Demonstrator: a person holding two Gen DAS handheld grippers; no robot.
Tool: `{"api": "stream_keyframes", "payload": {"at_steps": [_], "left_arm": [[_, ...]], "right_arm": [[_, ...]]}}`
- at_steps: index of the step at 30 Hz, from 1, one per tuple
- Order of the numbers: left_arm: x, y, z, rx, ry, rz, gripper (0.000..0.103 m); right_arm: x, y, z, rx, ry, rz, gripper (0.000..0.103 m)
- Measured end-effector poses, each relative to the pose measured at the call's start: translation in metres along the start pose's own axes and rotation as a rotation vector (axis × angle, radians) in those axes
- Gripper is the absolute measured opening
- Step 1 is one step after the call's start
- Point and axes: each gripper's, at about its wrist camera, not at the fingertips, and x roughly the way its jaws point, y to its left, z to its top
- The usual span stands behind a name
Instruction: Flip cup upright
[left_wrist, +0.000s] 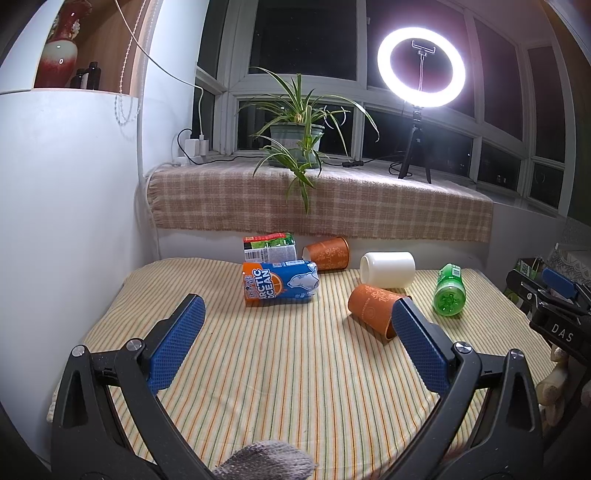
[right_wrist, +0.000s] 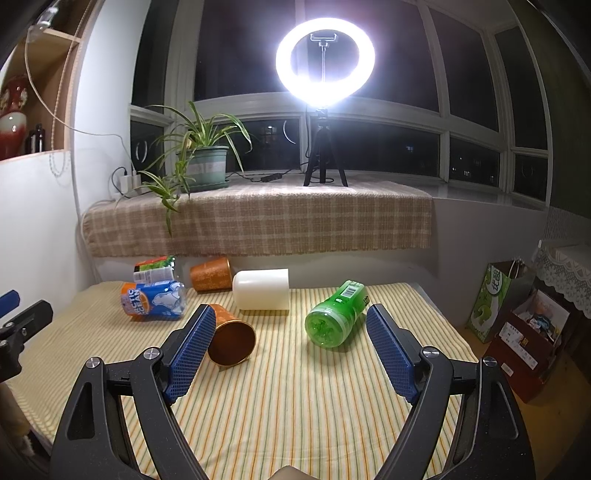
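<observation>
An orange patterned cup (left_wrist: 373, 309) lies on its side on the striped cloth, mouth toward me; it also shows in the right wrist view (right_wrist: 231, 338). A second orange cup (left_wrist: 327, 253) (right_wrist: 211, 274) lies on its side at the back. A white cup (left_wrist: 388, 269) (right_wrist: 261, 288) lies on its side between them. My left gripper (left_wrist: 298, 314) is open and empty, its right finger in front of the near orange cup. My right gripper (right_wrist: 291, 319) is open and empty, its left finger beside that cup.
A blue Arctic Ocean can (left_wrist: 280, 282) (right_wrist: 153, 298), a green bottle (left_wrist: 449, 291) (right_wrist: 334, 315) and a green-labelled bottle (left_wrist: 269, 246) lie on the cloth. A plaid-covered sill (left_wrist: 321, 199) holds a plant (left_wrist: 295, 136) and a ring light (left_wrist: 421, 68). Bags (right_wrist: 517, 317) stand at the right.
</observation>
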Motion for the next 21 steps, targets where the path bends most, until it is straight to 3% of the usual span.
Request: {"api": "stream_keyframes", "payload": {"at_steps": [21], "left_arm": [[0.0006,0.0,0.0,-0.001,0.001,0.001,0.103]], "right_arm": [[0.0003,0.0014,0.0032,-0.002,-0.003,0.002,0.084]]}}
